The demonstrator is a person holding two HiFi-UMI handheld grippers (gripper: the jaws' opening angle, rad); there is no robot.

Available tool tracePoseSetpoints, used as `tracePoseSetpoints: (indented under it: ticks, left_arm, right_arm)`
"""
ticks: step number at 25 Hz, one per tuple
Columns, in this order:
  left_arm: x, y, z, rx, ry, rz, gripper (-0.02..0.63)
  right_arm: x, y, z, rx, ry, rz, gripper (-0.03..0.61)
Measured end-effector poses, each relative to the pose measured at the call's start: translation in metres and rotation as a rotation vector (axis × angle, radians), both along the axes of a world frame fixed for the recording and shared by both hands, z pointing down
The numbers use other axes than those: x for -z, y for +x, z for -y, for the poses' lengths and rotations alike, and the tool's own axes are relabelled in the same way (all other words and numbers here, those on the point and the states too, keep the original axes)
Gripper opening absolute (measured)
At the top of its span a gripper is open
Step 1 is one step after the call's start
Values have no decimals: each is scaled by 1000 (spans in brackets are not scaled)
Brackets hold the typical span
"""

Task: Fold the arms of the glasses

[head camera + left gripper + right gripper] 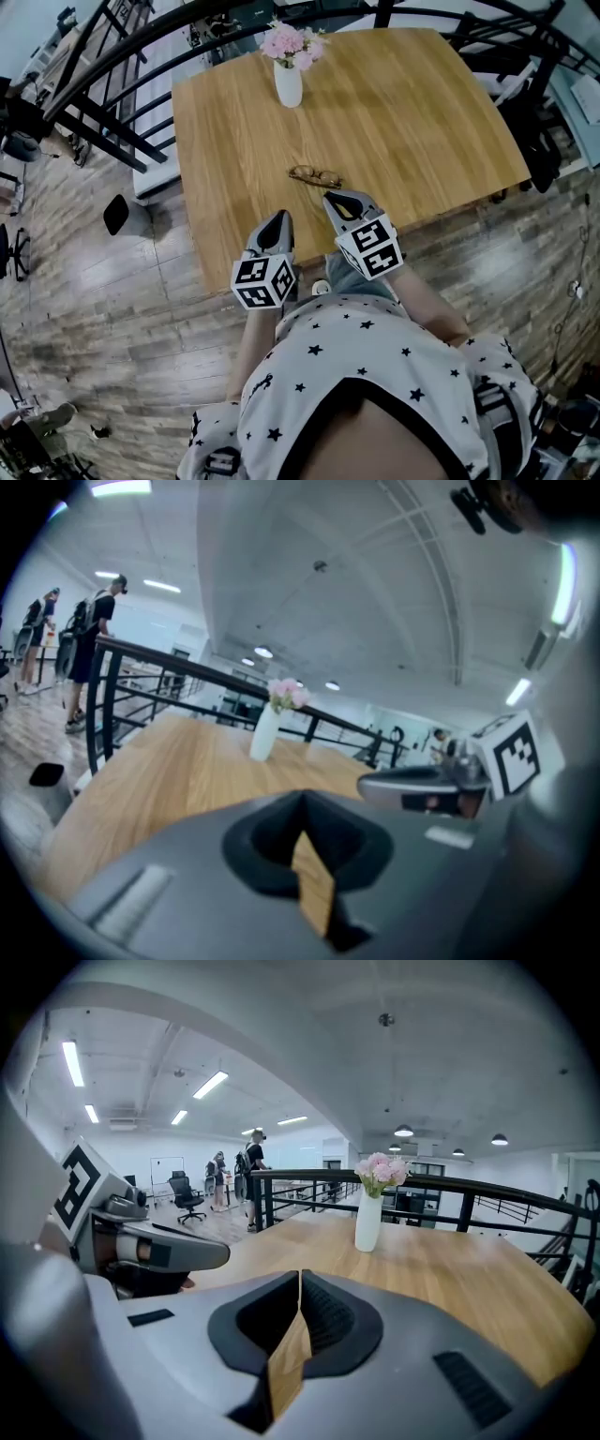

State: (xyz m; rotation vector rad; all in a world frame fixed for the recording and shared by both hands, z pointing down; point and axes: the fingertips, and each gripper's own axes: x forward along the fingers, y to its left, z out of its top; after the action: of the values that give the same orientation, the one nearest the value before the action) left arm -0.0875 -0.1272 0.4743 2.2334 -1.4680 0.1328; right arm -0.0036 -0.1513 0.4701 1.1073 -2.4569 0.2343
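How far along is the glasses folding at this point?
Done: unclear; the glasses lie on the table, too small to tell whether the arms are folded. In hand: nothing; left gripper and right gripper are shut, empty, near them. Left: confirm the fold.

Glasses (315,175): one thin-framed pair, with dark brownish rims around two small lenses set side by side. The pair lies on the pale wood of the worktop (422,112), roughly mid-width and nearer the front edge than the far one. Its long axis runs across the worktop with a slight slant, the end on the person's right sitting a little closer to the front edge. It rests low and compact on the surface. Whether the arms are folded or open cannot be told.
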Motion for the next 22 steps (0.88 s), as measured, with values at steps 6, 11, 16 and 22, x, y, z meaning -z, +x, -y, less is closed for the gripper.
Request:
tracePoseSetpoints:
  ticks: [6,11,16,22]
  left_arm:
    - [3,0,-11,-11,11,2,6]
    - [7,0,-19,-16,22,-6,6]
    - [6,-4,-23,-16,23,-15,6]
    - [5,-4,-22,-18,17,-15,6]
  right_arm:
    - [12,-2,-14,-13,14,57,21]
    - [15,-1,-22,-21,21,66,21]
    - [13,0,-27,-29,11,94,15]
    - [16,1,-27,-33,6,116,15]
